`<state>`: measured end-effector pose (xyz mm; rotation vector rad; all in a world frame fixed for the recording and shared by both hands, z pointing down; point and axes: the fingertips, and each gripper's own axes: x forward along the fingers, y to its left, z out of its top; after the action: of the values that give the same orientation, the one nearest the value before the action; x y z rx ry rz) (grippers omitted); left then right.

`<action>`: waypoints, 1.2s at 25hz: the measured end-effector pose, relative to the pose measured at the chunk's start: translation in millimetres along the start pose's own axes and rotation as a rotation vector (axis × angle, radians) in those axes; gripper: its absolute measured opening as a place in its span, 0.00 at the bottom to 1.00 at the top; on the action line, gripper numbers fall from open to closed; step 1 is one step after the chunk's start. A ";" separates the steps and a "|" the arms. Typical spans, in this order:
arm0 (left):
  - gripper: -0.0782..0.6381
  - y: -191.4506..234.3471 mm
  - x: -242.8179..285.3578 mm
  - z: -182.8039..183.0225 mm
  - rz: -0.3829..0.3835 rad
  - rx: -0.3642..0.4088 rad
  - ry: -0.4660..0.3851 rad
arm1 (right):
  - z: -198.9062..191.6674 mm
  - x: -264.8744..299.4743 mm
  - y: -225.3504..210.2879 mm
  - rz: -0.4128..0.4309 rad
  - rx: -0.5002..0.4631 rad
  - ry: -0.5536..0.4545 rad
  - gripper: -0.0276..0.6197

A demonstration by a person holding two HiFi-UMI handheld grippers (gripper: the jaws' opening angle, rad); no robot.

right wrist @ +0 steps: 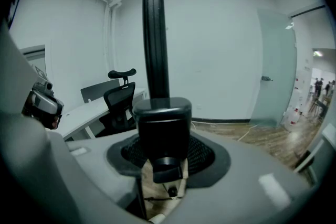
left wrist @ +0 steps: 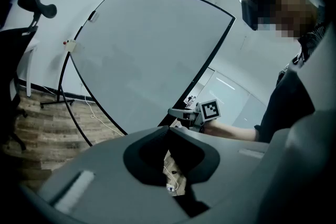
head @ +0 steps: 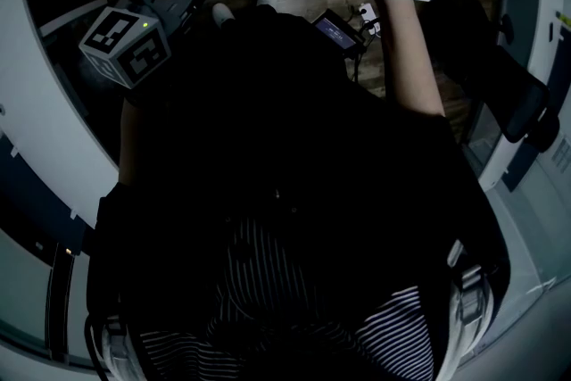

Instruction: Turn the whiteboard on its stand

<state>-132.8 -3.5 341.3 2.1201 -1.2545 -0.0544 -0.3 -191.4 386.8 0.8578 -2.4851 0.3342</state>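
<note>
**Right gripper on the board's edge, left gripper free**

Right gripper (right wrist: 160, 152): jaws stand partly apart and clamped on a black block of the whiteboard's frame (right wrist: 153, 23). From the block the frame bar runs straight up out of the right gripper view, so the grip sits across the bar and the bar's long axis is upright there.

Left gripper (left wrist: 169, 136): jaw tips look closed together with nothing between them. Only a strip of floor shows through the gap below the tips.

Whiteboard (left wrist: 152, 50): it lies ahead of the left gripper and above it, well apart from it. It hangs tilted on its stand (left wrist: 62, 86), whose black legs sit at the far left on the wood floor. In the left gripper view the right gripper holds the board's near lower edge, which slants from upper right down to lower left.

Judgement: the right hand is the one on the board, so any turn would be driven from that edge. The left hand would have to reach forward to the panel or the far edge to help.

Containers: none in view. An office chair (right wrist: 118, 99) and desk (right wrist: 86, 113) stand beyond the frame.
</note>
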 end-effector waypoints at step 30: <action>0.11 -16.1 -44.1 4.3 0.034 0.065 -0.051 | 10.3 23.6 86.4 0.034 -0.019 -0.017 0.32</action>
<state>-145.7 34.4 316.4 2.1640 -1.3385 -0.0545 -74.8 -140.6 384.2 0.8143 -2.5173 0.3153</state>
